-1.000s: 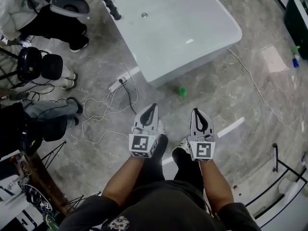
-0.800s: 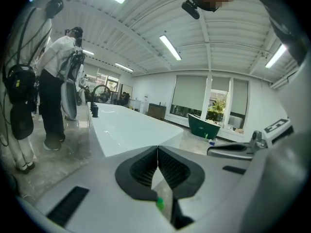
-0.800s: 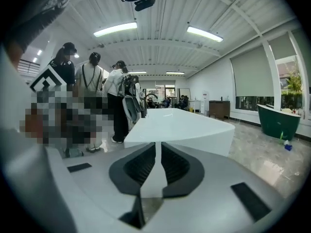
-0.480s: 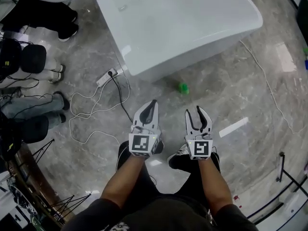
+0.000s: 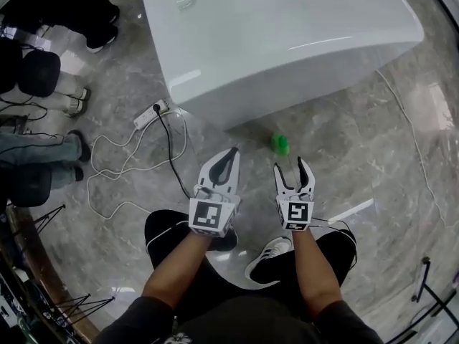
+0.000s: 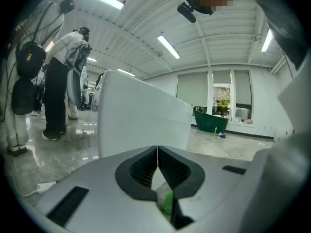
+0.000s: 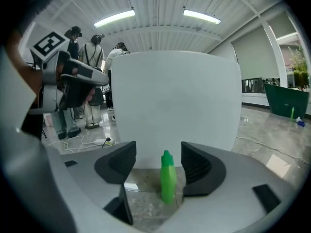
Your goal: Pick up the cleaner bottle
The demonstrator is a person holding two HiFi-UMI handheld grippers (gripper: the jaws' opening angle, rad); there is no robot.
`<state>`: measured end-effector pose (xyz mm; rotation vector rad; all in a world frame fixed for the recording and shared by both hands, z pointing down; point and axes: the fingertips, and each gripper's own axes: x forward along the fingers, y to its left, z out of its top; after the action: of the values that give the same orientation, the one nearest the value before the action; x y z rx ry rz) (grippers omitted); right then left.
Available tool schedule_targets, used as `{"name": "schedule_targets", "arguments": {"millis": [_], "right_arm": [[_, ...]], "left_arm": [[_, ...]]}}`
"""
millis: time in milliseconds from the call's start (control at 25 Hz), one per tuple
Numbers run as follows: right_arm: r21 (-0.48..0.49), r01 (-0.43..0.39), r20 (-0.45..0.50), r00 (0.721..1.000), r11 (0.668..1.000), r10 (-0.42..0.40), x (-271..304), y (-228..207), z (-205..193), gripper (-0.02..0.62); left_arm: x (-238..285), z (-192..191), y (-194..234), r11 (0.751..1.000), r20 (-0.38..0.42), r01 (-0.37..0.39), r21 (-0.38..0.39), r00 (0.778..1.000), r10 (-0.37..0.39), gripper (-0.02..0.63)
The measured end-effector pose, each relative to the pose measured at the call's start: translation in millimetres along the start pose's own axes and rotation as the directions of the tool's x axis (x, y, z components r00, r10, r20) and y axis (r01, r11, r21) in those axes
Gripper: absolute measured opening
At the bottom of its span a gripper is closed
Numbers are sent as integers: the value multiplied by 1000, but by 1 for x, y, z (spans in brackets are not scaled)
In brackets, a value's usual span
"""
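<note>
The cleaner bottle (image 5: 280, 145) is small, green and upright on the grey marble floor, close to the foot of the white bathtub (image 5: 287, 41). In the head view my right gripper (image 5: 292, 168) is just short of it, jaws opening wide, nothing touching them. In the right gripper view the bottle (image 7: 168, 178) stands ahead, framed by the spread jaws of the right gripper (image 7: 159, 163). My left gripper (image 5: 230, 153) is to the bottle's left, its jaws pressed together and empty. In the left gripper view (image 6: 157, 154) a sliver of green bottle (image 6: 167, 203) shows below the shut jaws.
A power strip (image 5: 150, 112) with looping white cables (image 5: 118, 170) lies on the floor to the left. Several people stand at the far left (image 5: 43, 84). My own legs and a shoe (image 5: 269, 251) are below the grippers. A thin cable (image 5: 412, 145) runs along the right.
Both grippers have sunk toward the floor as the person crouched, and the bottle and tub now look nearer. The right jaws went from shut to wide apart; the left stayed shut.
</note>
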<state>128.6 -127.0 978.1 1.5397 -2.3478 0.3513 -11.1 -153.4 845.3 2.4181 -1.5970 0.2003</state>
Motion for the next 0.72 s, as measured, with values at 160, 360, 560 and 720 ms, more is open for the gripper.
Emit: {"name": "schedule_targets", "arguments": {"millis": [160,360,560,720], "right_arm": [[-22,-21,-54,998,1000,20,26,-7,-60,295],[-1,-21,-79,997,1000,21,56,-22,-116,302],[2,-29,-60,998,1000,29,82,-24,-138,304],[-6,-46,-59,997,999,46,98,-23,-146,304]], "left_arm": [[5,-19,3,999,16,-24,-20,1000,25,8],[16,-35,6,999,37,-40,-12,998,40,8],[18,-48,5,999,36,-42,-1,998,42,8],[17,-51,5,999,34,-44,5,998,44,8]]}}
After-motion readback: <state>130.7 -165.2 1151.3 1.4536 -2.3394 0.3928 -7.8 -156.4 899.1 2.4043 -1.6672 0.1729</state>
